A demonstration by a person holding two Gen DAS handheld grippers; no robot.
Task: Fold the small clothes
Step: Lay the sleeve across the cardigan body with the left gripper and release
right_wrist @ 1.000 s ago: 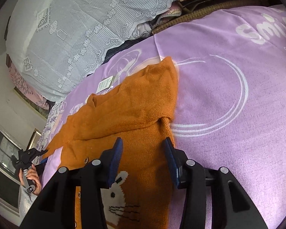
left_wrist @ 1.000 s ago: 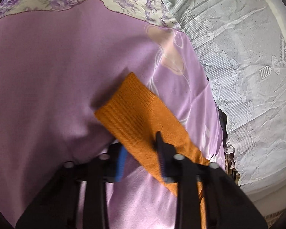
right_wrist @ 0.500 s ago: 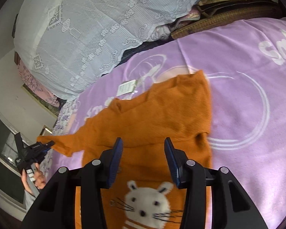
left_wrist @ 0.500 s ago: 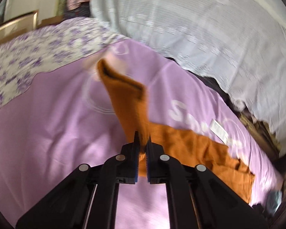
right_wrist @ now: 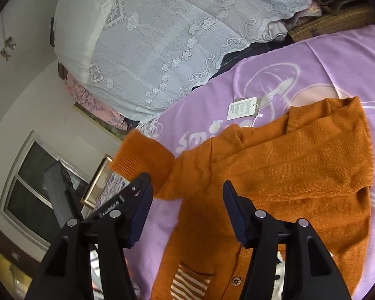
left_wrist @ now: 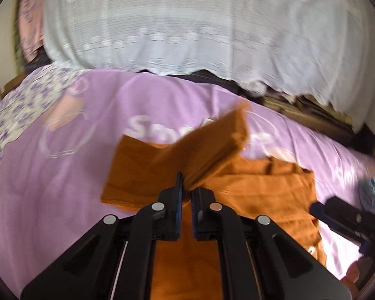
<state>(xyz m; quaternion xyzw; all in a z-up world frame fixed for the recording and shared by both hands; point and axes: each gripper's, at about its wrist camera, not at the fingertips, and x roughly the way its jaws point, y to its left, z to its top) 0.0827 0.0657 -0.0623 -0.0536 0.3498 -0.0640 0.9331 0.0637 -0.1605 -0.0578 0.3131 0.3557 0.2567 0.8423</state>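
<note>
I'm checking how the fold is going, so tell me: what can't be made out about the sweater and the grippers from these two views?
- Left wrist view: motion blur smears the orange sweater; the left gripper, shut on the sleeve, hides where its pads bite.
- Right wrist view: the right gripper, jaws opening with nothing between them, covers the sweater's front design; the hem is cut off by the bottom edge.
- The hang tag print is too small to read.
</note>
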